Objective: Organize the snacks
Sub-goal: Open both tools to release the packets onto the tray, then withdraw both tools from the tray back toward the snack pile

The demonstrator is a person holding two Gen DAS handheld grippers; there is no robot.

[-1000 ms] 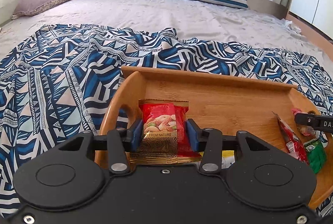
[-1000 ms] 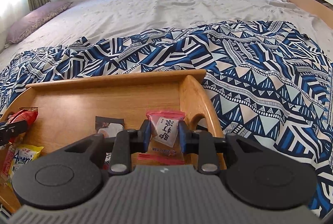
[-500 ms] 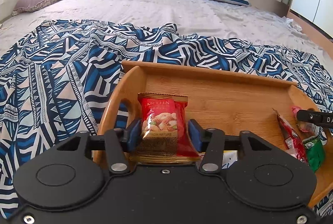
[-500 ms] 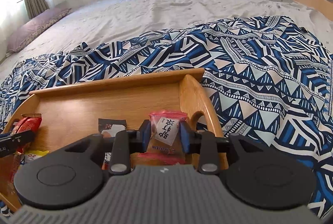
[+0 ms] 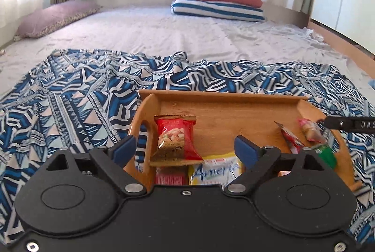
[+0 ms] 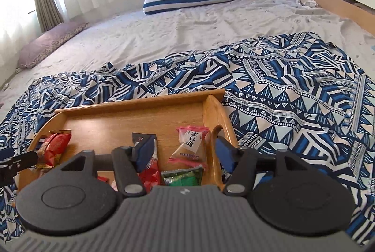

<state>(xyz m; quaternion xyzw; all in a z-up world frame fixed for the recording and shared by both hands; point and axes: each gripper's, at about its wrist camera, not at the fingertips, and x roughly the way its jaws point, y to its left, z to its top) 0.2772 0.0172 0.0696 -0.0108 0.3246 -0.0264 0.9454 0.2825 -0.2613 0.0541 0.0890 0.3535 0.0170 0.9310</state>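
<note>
Snacks (image 5: 174,138) in wooden tray (image 5: 222,97) on patterned cloth (image 5: 70,97)

We see a blue-and-white geometric blanket (image 5: 82,92), a tan wooden tray (image 5: 225,97), a red snack packet (image 5: 174,137), and a blue-striped pillow (image 5: 218,9).

A wooden tray (image 5: 225,97) sits on a patterned blanket (image 5: 70,92) spread over the near part of the bed (image 5: 164,34). Snack packets lie in the tray: a nut packet (image 5: 174,138) at its left end, a clear-wrapped packet (image 6: 192,143) at its right end. Two stacked pillows (image 5: 218,3) lie at the far end of the bed, another pillow (image 5: 54,17) far left.
</note>
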